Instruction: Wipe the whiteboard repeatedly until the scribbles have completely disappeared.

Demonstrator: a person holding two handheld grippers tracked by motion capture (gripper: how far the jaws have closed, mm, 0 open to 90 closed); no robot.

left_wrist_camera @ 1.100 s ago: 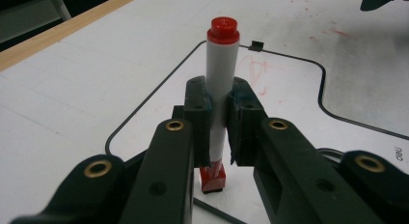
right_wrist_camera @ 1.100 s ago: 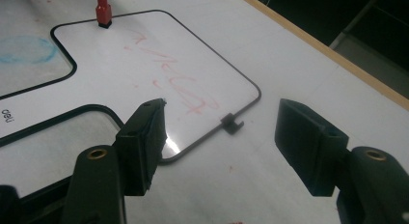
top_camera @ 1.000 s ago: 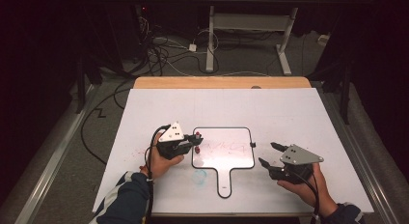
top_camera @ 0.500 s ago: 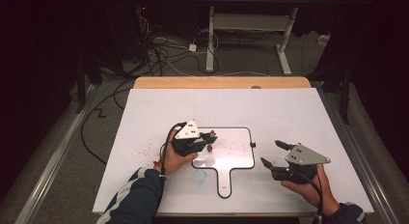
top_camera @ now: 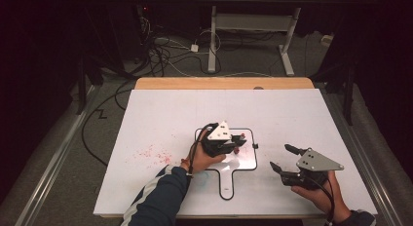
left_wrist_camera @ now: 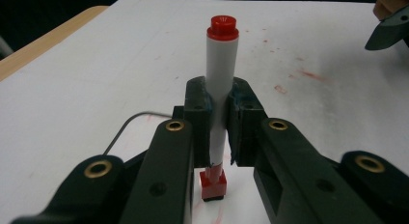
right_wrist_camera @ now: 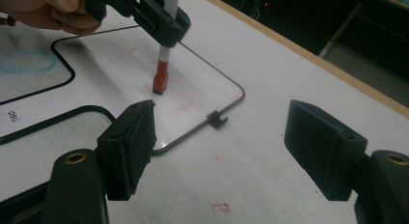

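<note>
Left gripper (left_wrist_camera: 219,137) clamped on a red-capped marker (left_wrist_camera: 221,74), tip down on the small whiteboard (top_camera: 246,160).

Just below its jaws the tip met the board; farther off the right gripper (right_wrist_camera: 219,151) hovered with jaws apart, empty. Light, even pressure with the marker upright would likely write cleanly.

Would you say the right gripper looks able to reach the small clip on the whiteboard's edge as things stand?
Probably yes. The right gripper is open and empty, and bare table separates it from the clip. The left gripper, holding the marker, works farther along the whiteboard.
</note>
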